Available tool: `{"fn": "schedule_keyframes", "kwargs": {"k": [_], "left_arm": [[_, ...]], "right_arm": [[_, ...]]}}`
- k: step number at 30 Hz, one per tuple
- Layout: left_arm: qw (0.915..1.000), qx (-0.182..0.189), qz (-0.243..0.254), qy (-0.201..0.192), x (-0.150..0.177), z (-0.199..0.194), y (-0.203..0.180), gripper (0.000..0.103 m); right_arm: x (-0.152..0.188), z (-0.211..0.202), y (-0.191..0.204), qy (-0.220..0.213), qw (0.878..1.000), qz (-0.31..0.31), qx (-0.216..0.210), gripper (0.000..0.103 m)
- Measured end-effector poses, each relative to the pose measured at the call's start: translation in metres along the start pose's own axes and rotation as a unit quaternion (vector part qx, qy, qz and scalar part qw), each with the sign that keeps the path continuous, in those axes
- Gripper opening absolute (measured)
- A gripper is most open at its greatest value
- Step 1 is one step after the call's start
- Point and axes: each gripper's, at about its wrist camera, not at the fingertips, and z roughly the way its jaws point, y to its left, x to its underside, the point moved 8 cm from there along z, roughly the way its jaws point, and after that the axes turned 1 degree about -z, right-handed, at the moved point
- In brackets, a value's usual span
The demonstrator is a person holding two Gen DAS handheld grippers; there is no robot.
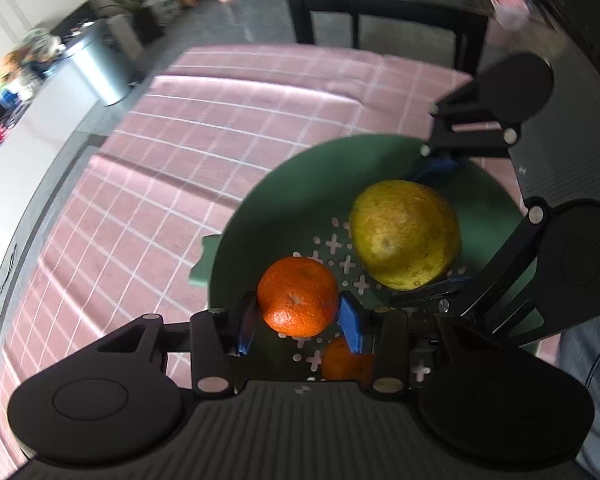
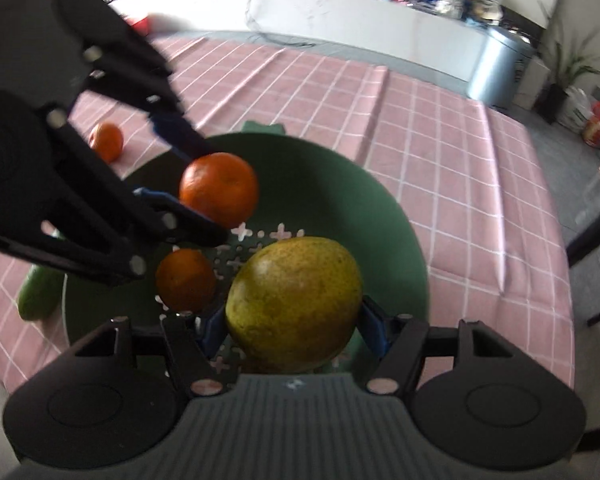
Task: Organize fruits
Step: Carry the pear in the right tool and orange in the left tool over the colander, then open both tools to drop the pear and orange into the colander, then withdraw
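My left gripper [image 1: 298, 320] is shut on an orange tangerine [image 1: 298, 297] and holds it over the green perforated bowl [image 1: 300, 184]. My right gripper [image 2: 290, 326] is shut on a large yellow-green fruit [image 2: 294, 304] over the same bowl [image 2: 340, 184]. The left gripper [image 2: 188, 168] with its tangerine [image 2: 219, 188] shows in the right wrist view, and the right gripper [image 1: 440, 220] with the yellow-green fruit [image 1: 404, 234] in the left wrist view. A second tangerine [image 2: 186, 280] lies in the bowl, partly hidden in the left wrist view [image 1: 346, 360].
The bowl stands on a pink checked tablecloth [image 2: 440, 140]. A third tangerine [image 2: 107, 141] and a green fruit [image 2: 38, 292] lie on the cloth left of the bowl. A black table [image 1: 380, 4] and a metal bin [image 1: 96, 68] stand beyond the cloth's edge.
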Motion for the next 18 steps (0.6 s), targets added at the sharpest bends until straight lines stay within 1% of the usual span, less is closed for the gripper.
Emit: {"fn": "schedule_keyframes", "kwargs": {"k": [3, 7, 9, 11, 14, 16, 17, 18], "left_arm": [[0.9995, 0.023, 0.008, 0.022, -0.001, 0.016, 0.002, 0.049], [0.9990, 0.024, 0.009, 0.036, 0.000, 0.029, 0.006, 0.049], [0.9988, 0.028, 0.011, 0.038, 0.000, 0.034, 0.006, 0.049], [0.9988, 0.025, 0.016, 0.040, -0.001, 0.037, 0.004, 0.050], [0.9987, 0.010, 0.029, 0.040, -0.001, 0.040, 0.002, 0.053], [0.9990, 0.003, 0.024, 0.038, -0.002, 0.040, 0.004, 0.056], [0.9993, -0.004, 0.019, 0.033, -0.002, 0.037, 0.006, 0.058], [0.9995, -0.004, 0.012, 0.027, -0.003, 0.034, 0.007, 0.060]], "right_arm": [[-0.003, 0.010, 0.002, 0.010, 1.000, -0.020, 0.000, 0.064], [-0.008, 0.017, 0.006, 0.018, 0.999, -0.043, 0.000, 0.064], [-0.009, 0.021, 0.008, 0.022, 0.998, -0.060, 0.008, 0.064], [-0.008, 0.025, 0.010, 0.031, 0.996, -0.081, 0.019, 0.064], [-0.005, 0.029, 0.012, 0.039, 0.993, -0.106, 0.041, 0.064], [-0.004, 0.030, 0.011, 0.039, 0.992, -0.110, 0.055, 0.063], [-0.004, 0.028, 0.011, 0.034, 0.991, -0.111, 0.063, 0.065], [-0.005, 0.025, 0.011, 0.026, 0.991, -0.110, 0.074, 0.067]]}}
